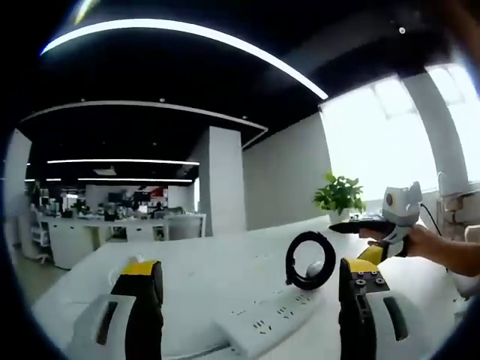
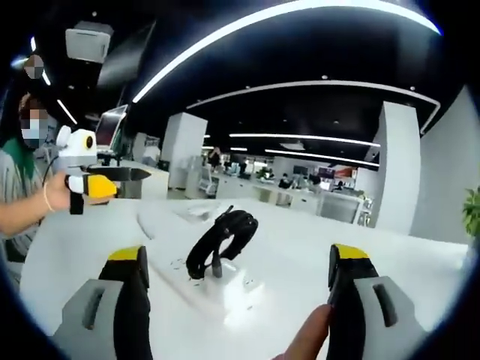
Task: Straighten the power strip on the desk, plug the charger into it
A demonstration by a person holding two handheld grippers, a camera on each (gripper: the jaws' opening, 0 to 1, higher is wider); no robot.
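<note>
A white power strip (image 1: 271, 316) lies on the white desk (image 1: 202, 277) between my left gripper's (image 1: 250, 264) wide-open jaws, slanted across the view. A black coiled cable (image 1: 310, 259) stands just past it, with a small white charger body (image 1: 316, 268) inside the loop. The right gripper (image 1: 379, 226) hovers at the right, held by a hand (image 1: 431, 244). In the right gripper view the strip (image 2: 196, 279) and the coil (image 2: 223, 238) sit ahead of my open right gripper (image 2: 236, 250). The left gripper (image 2: 96, 180) is held up at far left.
A potted plant (image 1: 339, 196) stands at the desk's far edge by bright windows. Office desks and a pillar (image 1: 223, 180) lie beyond. A person (image 2: 16, 187) sits at the left of the desk. A fingertip (image 2: 306, 339) pokes up at the bottom.
</note>
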